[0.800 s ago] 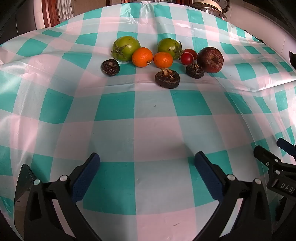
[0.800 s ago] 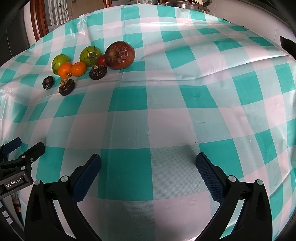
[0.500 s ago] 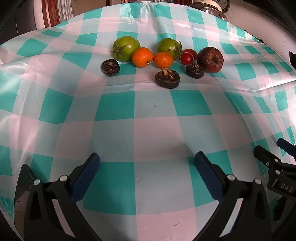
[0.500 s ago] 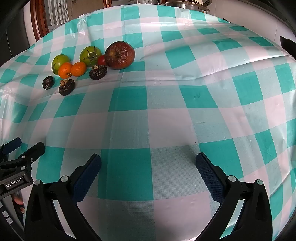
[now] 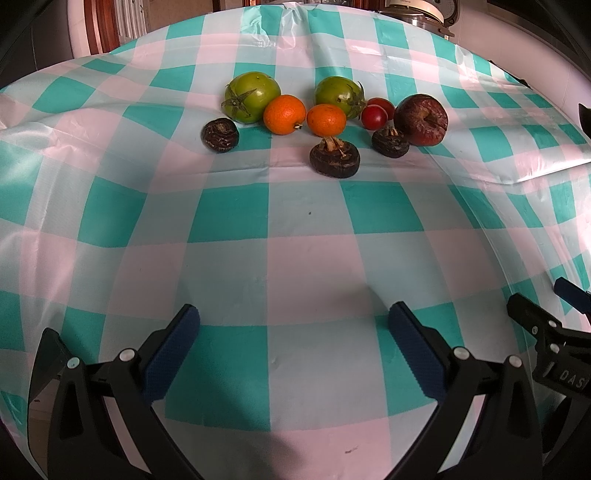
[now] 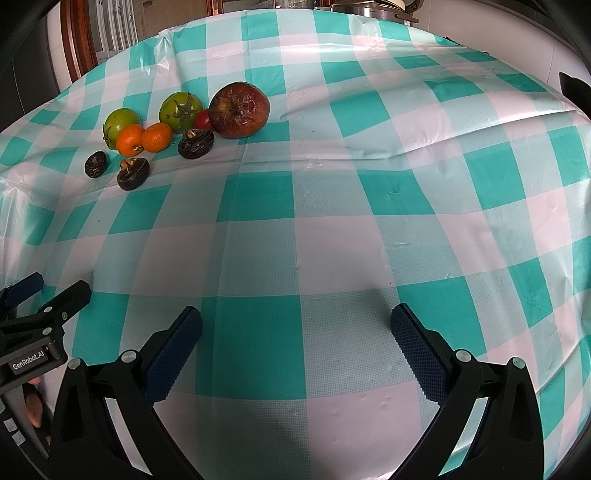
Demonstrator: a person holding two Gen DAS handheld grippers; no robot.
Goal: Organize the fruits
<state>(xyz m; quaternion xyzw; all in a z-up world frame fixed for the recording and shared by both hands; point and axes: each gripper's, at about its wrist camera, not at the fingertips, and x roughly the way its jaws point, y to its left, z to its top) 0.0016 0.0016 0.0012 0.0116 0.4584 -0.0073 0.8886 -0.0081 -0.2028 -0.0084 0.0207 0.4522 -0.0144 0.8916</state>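
A cluster of fruit sits far ahead on the checked tablecloth (image 5: 295, 266): two green tomatoes (image 5: 252, 96) (image 5: 338, 95), two oranges (image 5: 284, 114) (image 5: 326, 120), two small red tomatoes (image 5: 373, 116), a wrinkled dark red apple (image 5: 421, 119) and three dark water chestnuts (image 5: 334, 157) (image 5: 219, 135) (image 5: 390, 142). The same cluster shows at upper left in the right wrist view, with the apple (image 6: 239, 109) nearest. My left gripper (image 5: 293, 332) is open and empty, well short of the fruit. My right gripper (image 6: 295, 332) is open and empty over bare cloth.
The right gripper's fingers show at the right edge of the left wrist view (image 5: 543, 325); the left gripper shows at the left edge of the right wrist view (image 6: 40, 314). A metal pot (image 6: 369, 9) stands beyond the table's far edge. The cloth has raised folds (image 6: 369, 147).
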